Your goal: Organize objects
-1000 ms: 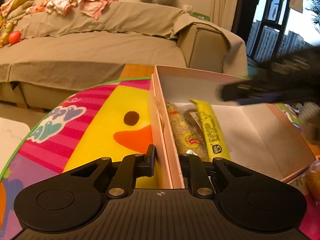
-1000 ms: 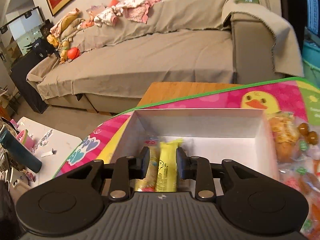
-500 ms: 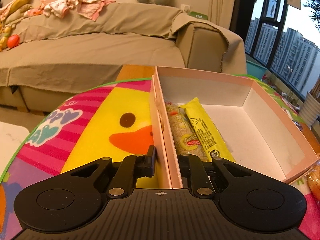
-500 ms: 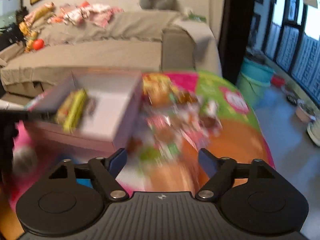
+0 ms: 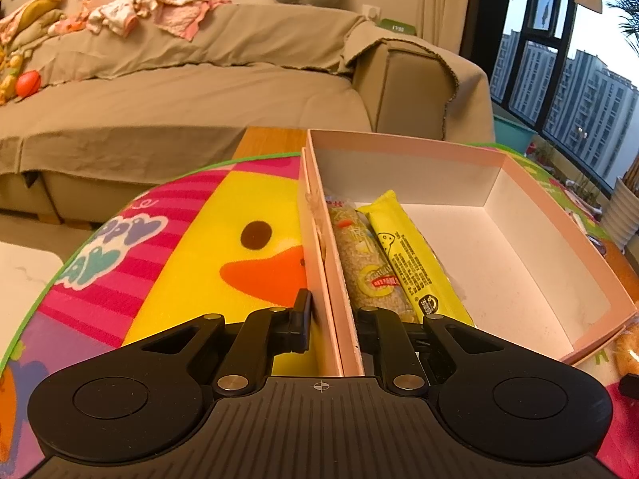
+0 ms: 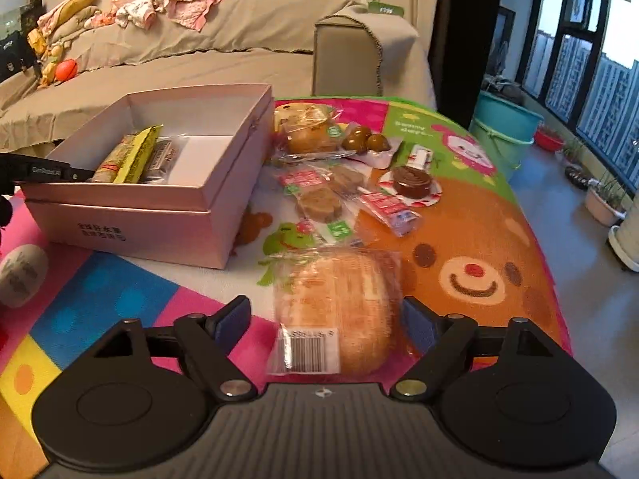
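A pink cardboard box (image 5: 567, 239) stands on a bright cartoon mat (image 6: 479, 239), holding a yellow packet (image 5: 415, 263) and a grainy snack bar (image 5: 359, 259) along its left wall. The left gripper (image 5: 331, 319) is clamped on that wall. The right gripper (image 6: 325, 323), jaws just narrowing yet still wide, straddles a plastic-wrapped bread loaf (image 6: 339, 303) without pressing it. A draped beige sofa (image 5: 199, 92) stands behind.
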`<act>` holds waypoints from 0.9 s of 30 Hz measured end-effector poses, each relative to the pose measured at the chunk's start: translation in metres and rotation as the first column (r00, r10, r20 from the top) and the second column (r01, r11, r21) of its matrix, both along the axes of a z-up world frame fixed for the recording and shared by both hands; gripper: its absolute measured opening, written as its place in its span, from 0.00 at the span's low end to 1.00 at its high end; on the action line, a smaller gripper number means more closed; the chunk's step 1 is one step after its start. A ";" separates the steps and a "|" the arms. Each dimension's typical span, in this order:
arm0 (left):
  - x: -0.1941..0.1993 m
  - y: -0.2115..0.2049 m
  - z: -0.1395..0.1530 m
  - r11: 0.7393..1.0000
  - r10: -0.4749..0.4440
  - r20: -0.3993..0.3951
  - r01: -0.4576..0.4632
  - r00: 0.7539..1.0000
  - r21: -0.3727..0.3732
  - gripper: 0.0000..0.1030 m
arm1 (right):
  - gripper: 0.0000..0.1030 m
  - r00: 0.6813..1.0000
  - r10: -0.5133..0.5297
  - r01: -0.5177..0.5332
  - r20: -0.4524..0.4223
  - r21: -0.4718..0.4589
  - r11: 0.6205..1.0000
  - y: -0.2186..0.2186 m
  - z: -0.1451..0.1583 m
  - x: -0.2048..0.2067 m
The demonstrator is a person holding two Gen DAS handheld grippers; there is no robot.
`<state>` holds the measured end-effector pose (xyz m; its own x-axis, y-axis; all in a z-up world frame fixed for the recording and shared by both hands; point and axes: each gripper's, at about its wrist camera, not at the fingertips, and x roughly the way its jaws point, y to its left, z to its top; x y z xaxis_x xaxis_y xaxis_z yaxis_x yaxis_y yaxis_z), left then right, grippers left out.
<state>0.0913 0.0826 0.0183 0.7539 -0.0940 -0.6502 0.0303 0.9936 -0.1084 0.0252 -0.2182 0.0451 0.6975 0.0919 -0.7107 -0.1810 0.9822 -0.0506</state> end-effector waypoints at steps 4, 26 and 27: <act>-0.001 0.000 0.000 1.000 0.001 0.000 -0.001 1.000 -0.002 0.14 | 0.55 0.999 0.027 -0.027 -0.022 0.023 0.999 0.002 0.006 -0.005; -0.004 0.003 0.001 1.000 0.004 0.005 -0.004 1.000 -0.022 0.15 | 0.53 0.946 0.240 -0.281 0.217 0.181 0.942 0.079 0.117 0.003; -0.004 0.003 0.001 1.000 0.004 0.005 -0.004 1.000 -0.022 0.15 | 0.53 0.945 0.235 -0.279 0.227 0.185 0.942 0.083 0.119 0.012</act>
